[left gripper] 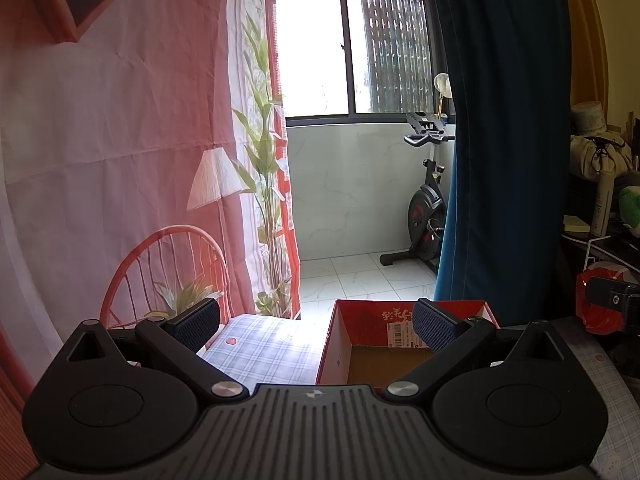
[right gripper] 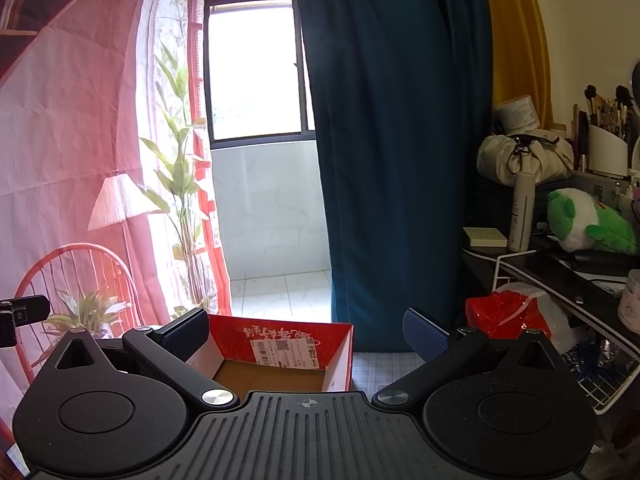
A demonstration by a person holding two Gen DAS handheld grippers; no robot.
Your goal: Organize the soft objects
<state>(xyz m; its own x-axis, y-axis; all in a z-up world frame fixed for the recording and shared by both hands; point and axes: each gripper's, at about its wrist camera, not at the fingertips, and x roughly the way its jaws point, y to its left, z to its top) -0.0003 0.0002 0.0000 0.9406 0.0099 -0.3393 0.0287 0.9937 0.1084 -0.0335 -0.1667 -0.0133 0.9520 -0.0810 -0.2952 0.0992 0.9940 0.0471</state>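
A red cardboard box [left gripper: 376,320] with a brown, empty floor stands open on the checked tablecloth [left gripper: 264,352]; it also shows in the right wrist view [right gripper: 280,340]. My left gripper [left gripper: 316,324] is open and empty, held above the table with its right finger over the box. My right gripper [right gripper: 306,334] is open and empty, with its left finger over the box's near left corner. A green and white plush toy [right gripper: 588,224] lies on the dark shelf at the right; its edge shows in the left wrist view [left gripper: 632,208].
A dark blue curtain [right gripper: 396,152] hangs behind the box. A pink printed backdrop [left gripper: 112,152] covers the left. A red plastic bag [right gripper: 504,316] and a white wire rack [right gripper: 604,384] sit at the right. A white bottle [right gripper: 522,212] and a tied cloth bag [right gripper: 524,156] stand on the shelf.
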